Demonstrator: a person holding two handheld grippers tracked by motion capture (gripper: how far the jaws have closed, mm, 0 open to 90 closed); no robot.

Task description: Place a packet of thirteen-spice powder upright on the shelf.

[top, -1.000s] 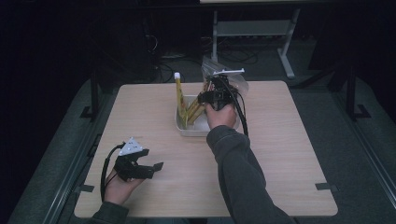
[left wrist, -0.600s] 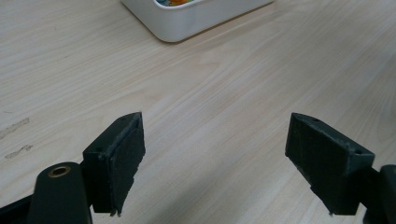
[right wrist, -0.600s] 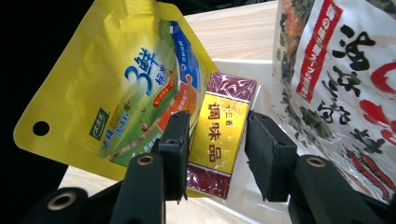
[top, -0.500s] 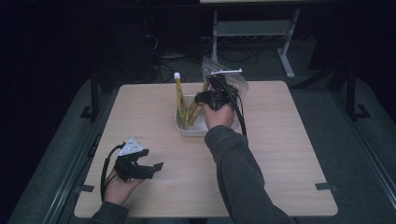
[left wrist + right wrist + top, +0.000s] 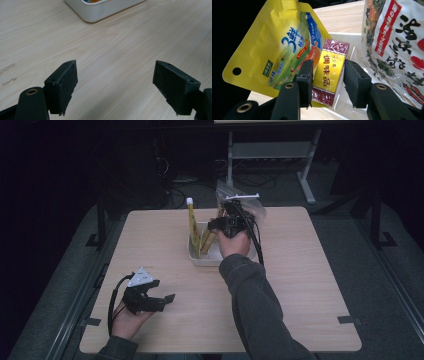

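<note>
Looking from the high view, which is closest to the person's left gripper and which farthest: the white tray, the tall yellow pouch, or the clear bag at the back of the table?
From the left gripper, near the table's front left:
1. White tray, mid-table.
2. Tall yellow pouch, standing at the tray's left end.
3. Clear bag, at the far edge.

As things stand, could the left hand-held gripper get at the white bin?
Probably yes: the left hand-held gripper is open, with bare table between it and the white bin. The right hand-held gripper works inside the bin.

Dim high view, dark surroundings; close-ups bright, sharp.
</note>
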